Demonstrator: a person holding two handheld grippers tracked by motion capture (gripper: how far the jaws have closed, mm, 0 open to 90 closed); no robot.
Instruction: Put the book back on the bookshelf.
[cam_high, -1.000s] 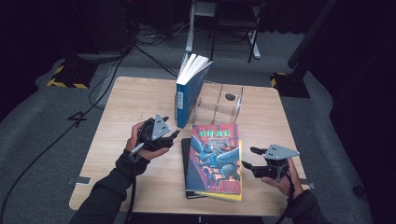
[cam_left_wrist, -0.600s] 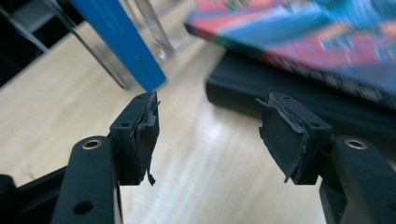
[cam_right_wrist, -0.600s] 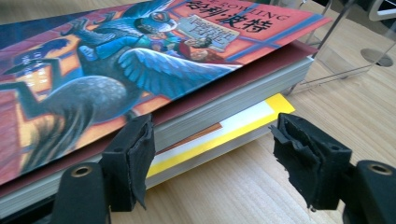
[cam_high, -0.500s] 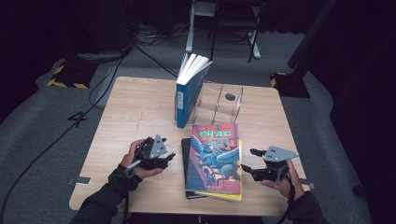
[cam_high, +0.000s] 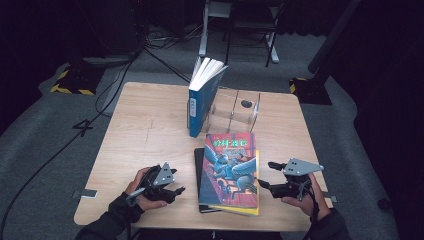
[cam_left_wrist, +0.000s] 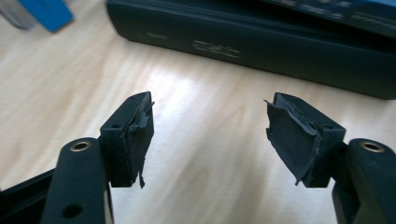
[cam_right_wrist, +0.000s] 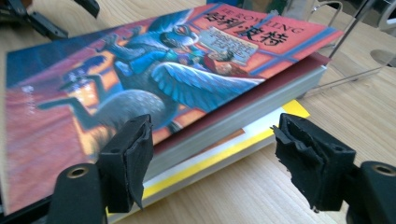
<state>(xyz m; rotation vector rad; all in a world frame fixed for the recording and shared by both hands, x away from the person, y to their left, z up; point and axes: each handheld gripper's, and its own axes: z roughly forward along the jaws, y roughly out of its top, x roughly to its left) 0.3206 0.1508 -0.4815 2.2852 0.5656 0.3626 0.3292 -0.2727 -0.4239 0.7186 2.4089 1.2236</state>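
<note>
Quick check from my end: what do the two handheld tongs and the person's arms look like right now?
Both tongs, left and right, are black, each topped by a grey three-cornered plate. Their jaws carry frayed black pads, with brass-coloured rivets behind. The person wears dark sleeves; a cable runs along the right wrist.

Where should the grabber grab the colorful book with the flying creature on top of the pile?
Probably by its long right edge, coming in level from the right gripper side. The colorful book lies flat on a yellow book, and in the right gripper view its page edge faces the open jaws with a thin lip overhanging. One jaw would likely go on the cover and one under that lip.
</note>
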